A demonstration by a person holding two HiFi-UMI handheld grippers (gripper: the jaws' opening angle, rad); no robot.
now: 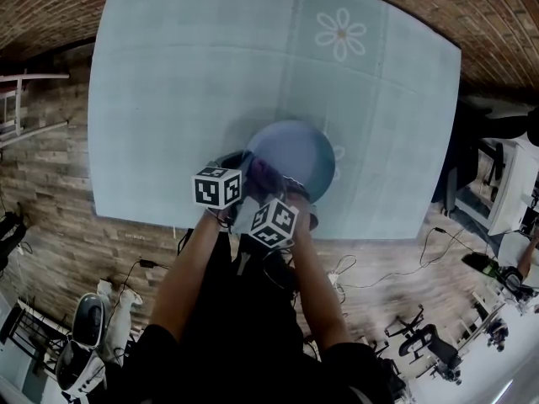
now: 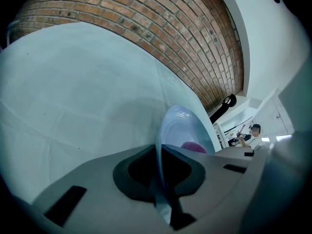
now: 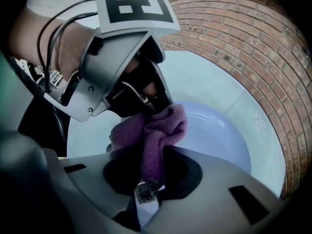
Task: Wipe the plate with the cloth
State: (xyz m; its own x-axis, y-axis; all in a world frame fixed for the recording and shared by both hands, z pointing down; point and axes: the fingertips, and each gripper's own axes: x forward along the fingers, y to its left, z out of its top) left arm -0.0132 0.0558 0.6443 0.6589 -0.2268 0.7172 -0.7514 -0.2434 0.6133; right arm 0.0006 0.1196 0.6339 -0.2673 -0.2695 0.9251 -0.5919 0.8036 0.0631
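Observation:
A pale blue plate (image 1: 292,156) is held above the near edge of the table, tilted. My left gripper (image 1: 238,168) is shut on the plate's near rim; in the left gripper view the plate (image 2: 183,126) stands edge-on between the jaws. A purple cloth (image 3: 156,133) is clamped in my right gripper (image 3: 152,177), and its bunched end rests against the plate's face (image 3: 214,135) close to the left gripper (image 3: 146,94). In the head view the cloth (image 1: 263,173) shows as a dark purple patch at the plate's near left, with the right gripper (image 1: 282,194) just behind it.
The table wears a light blue cloth (image 1: 185,99) with a white daisy print (image 1: 340,34) at the far right. A brick wall (image 2: 146,18) rises behind it. Cables, chairs and gear lie on the wood floor (image 1: 396,268) around the person.

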